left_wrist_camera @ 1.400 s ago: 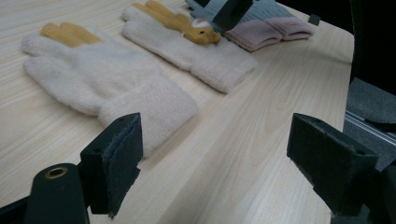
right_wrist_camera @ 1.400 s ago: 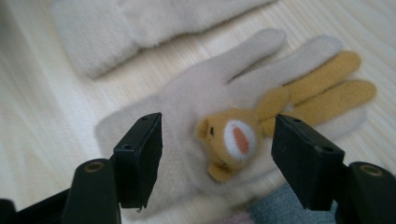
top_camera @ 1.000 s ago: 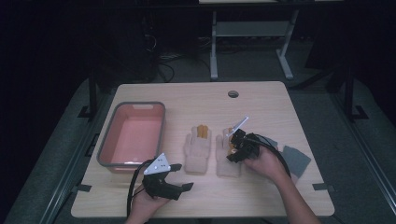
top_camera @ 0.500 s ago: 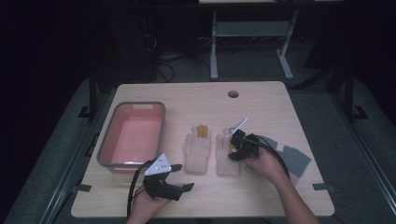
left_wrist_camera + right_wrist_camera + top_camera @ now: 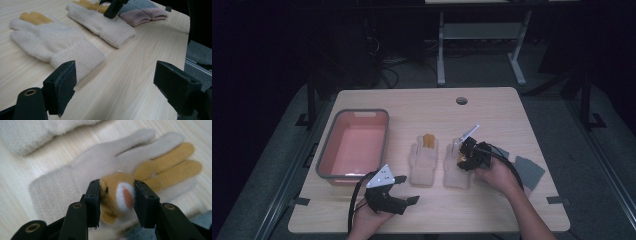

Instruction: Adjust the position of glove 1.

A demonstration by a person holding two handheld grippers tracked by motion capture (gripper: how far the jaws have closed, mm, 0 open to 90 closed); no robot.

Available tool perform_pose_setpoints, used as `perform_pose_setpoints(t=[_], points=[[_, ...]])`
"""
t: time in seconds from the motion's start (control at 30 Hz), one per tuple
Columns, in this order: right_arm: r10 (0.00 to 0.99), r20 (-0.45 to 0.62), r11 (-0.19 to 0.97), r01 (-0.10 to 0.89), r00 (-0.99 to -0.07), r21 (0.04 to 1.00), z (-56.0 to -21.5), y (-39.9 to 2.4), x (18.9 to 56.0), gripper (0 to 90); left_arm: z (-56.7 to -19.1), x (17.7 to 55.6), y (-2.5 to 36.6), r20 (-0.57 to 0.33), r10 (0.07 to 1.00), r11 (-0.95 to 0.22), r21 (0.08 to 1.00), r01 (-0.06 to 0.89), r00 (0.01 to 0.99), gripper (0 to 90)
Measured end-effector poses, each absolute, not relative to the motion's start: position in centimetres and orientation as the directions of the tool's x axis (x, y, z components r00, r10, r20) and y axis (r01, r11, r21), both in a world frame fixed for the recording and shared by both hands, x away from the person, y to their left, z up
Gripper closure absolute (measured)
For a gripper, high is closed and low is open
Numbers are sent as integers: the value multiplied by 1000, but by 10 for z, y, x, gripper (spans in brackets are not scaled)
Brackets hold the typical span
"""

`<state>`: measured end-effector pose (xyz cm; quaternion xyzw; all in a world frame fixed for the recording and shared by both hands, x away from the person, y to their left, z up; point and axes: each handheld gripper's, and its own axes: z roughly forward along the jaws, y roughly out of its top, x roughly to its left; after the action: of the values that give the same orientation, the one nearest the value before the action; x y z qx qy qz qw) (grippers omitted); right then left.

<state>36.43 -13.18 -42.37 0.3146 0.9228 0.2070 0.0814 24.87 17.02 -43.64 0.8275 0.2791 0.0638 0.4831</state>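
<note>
Gloves of cream fleece lie side by side near the middle of the pale wooden table (image 5: 422, 105); the right cream glove (image 5: 455, 172) carries a tan plush animal face (image 5: 117, 195) with ear-like tan fingers, and that padded face is what the right gripper (image 5: 117, 195) has pinched. Its jaws have just been closing and now press on both flanks of the face, at a middling width. The left cream glove (image 5: 423, 162) lies untouched just to the left, tan fingertips pointing far.

The grip looks to catch only the raised face and not the glove's body. If lifted so, the glove would likely hang and swing from that patch, and soft pile could slide out of the pads. A drag sideways could nudge the left glove or the folded grey and pink knit cloth (image 5: 142, 12) just to the right.

The left gripper (image 5: 117, 82) hovers at the near edge with jaws wide and nothing between them, aimed at the left glove's cuff. The pink plastic tub with grey rim (image 5: 324, 160) sits far left; a swinging glove could miss its rim.
</note>
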Motion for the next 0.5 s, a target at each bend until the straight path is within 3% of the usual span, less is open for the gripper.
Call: perform_pose_setpoints(t=[0.5], points=[[579,-80,733,476,-811,486,-380,-112,357,594,-435,247,172,-163,526,-361,846,392,835,182]])
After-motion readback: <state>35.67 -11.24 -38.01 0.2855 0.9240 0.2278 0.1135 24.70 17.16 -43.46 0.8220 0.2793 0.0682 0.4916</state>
